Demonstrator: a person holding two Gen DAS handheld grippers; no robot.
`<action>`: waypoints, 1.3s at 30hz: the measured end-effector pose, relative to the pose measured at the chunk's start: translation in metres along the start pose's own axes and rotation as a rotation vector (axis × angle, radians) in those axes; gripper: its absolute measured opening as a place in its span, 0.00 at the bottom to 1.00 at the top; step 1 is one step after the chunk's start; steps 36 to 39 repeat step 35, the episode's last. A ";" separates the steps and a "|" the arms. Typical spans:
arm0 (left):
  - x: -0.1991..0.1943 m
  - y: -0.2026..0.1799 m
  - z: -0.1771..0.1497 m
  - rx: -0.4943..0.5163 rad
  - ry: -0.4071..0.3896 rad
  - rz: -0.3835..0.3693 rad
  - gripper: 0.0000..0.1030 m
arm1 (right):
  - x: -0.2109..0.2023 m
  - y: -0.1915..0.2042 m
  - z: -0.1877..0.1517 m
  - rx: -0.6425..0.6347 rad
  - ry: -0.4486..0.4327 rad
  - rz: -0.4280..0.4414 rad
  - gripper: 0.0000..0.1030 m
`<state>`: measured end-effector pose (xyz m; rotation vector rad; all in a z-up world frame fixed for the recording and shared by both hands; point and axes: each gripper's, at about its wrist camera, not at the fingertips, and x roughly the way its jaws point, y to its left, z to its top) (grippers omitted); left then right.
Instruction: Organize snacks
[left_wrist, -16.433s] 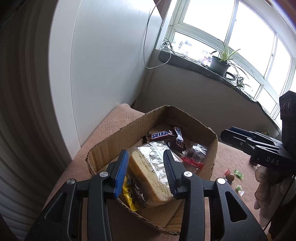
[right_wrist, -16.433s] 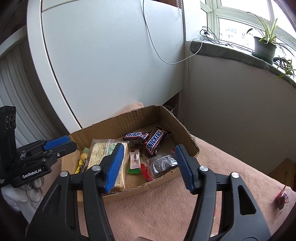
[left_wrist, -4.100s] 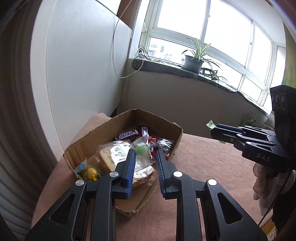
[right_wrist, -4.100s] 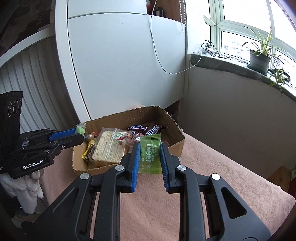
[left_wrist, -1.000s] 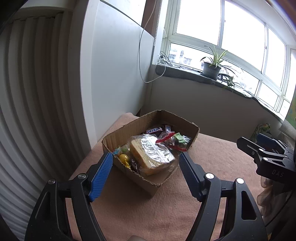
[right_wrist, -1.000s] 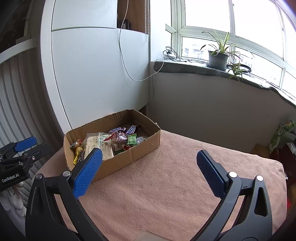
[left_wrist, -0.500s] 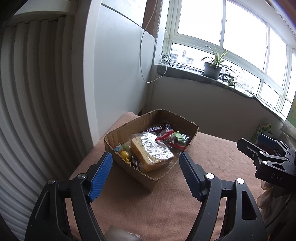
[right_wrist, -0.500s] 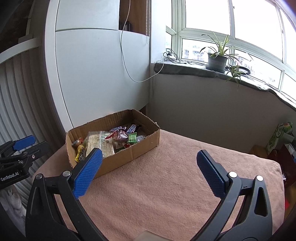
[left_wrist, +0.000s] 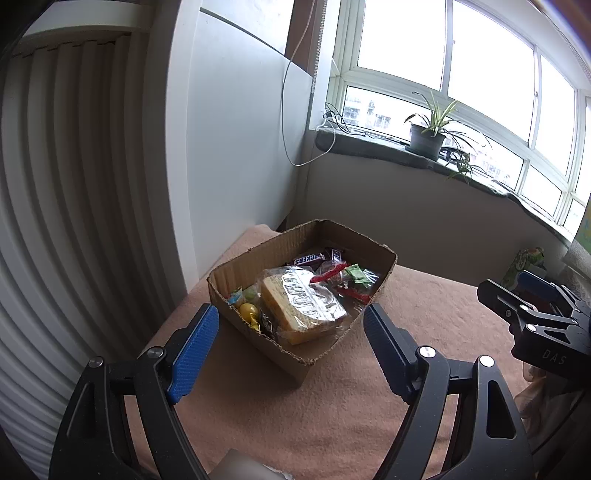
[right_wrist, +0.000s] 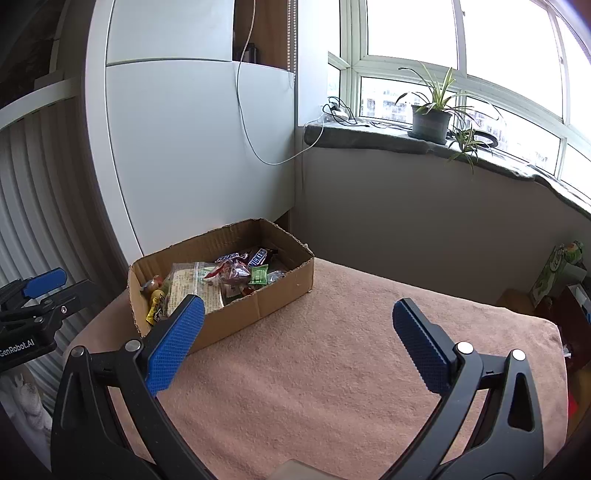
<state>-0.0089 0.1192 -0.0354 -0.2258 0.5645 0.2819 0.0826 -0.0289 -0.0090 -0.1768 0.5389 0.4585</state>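
A brown cardboard box (left_wrist: 384, 275) (right_wrist: 258, 306) stands on the pink cloth at the table's far left. It holds a bagged cracker pack (left_wrist: 303, 299) (right_wrist: 192, 286), two Snickers bars (left_wrist: 310, 258) (right_wrist: 256, 256), a green sachet (left_wrist: 356, 273) (right_wrist: 258, 275), red-wrapped sweets and small yellow sweets (left_wrist: 247, 308). My left gripper (left_wrist: 291, 338) is wide open and empty, in front of the box. My right gripper (right_wrist: 295, 328) is wide open and empty, above the cloth to the right of the box.
The pink cloth covers the table (right_wrist: 351, 362). A white panel (right_wrist: 192, 147) and a ribbed wall stand behind the box. A window sill carries a potted plant (right_wrist: 432, 122) and cables. Green packaging (right_wrist: 554, 273) sits beyond the table's right end.
Both grippers have drawn slightly farther back from the box and stay wide open. The snacks in the box have not moved.
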 end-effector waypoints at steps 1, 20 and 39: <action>0.000 0.000 0.000 0.000 0.001 0.001 0.79 | 0.000 0.000 0.000 0.000 0.000 -0.001 1.00; -0.002 0.000 -0.001 0.000 0.000 -0.003 0.79 | 0.001 0.000 -0.001 -0.008 0.002 -0.005 1.00; -0.001 -0.007 -0.003 0.032 -0.015 -0.002 0.78 | 0.001 -0.008 -0.004 -0.014 0.007 -0.002 1.00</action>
